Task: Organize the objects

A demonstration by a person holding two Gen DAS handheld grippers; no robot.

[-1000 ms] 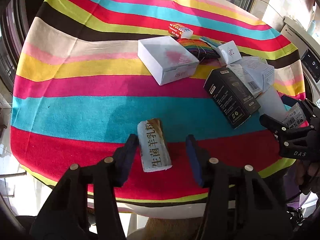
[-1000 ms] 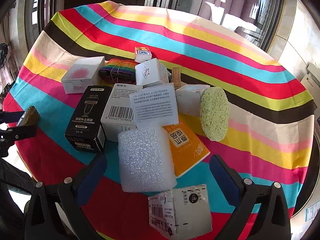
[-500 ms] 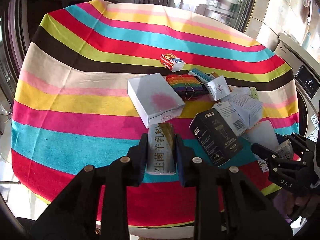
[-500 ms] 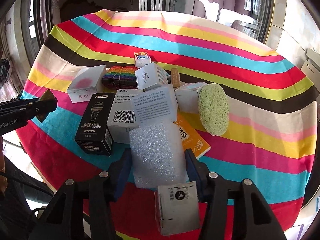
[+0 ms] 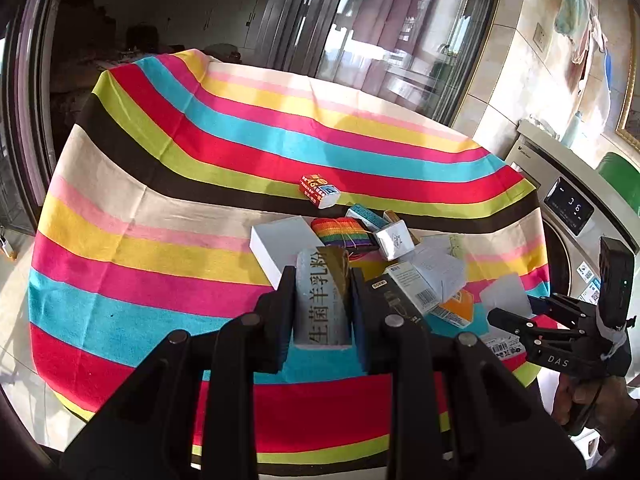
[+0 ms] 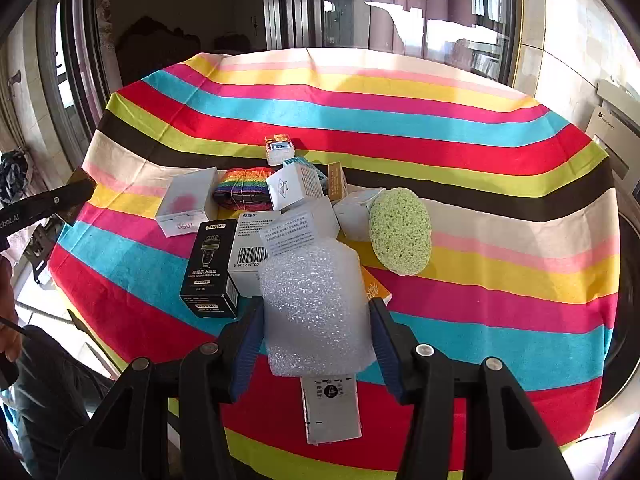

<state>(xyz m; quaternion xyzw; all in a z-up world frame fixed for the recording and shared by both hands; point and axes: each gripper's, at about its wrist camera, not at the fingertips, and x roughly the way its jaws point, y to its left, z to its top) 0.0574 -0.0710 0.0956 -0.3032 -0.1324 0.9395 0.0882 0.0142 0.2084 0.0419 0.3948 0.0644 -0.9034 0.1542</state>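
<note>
Both hands loaded: left gripper (image 5: 322, 304) pinches the sachet (image 5: 323, 300), right gripper (image 6: 318, 330) squeezes the bubble wrap (image 6: 316, 312), both raised just in front of the box pile (image 6: 256, 216) on the tabletop (image 6: 480, 184). Next move, I'd guess: choose drop spots.

The bench (image 6: 500, 184) is covered by a matt woven cloth in bright stripes. A clear, dimpled bubble-wrap block (image 6: 316, 312) is pressed between the blue pads of the right tongs (image 6: 316, 340). A glossy silver-and-gold foil sachet (image 5: 324, 300) is clamped in the black plastic left tongs (image 5: 320, 312). A rough, porous green sponge (image 6: 400, 232) is seen beside smooth cardboard cartons, one of them matt black (image 6: 210, 268). A ribbed woven rainbow band (image 6: 244, 186) is also seen.
</note>
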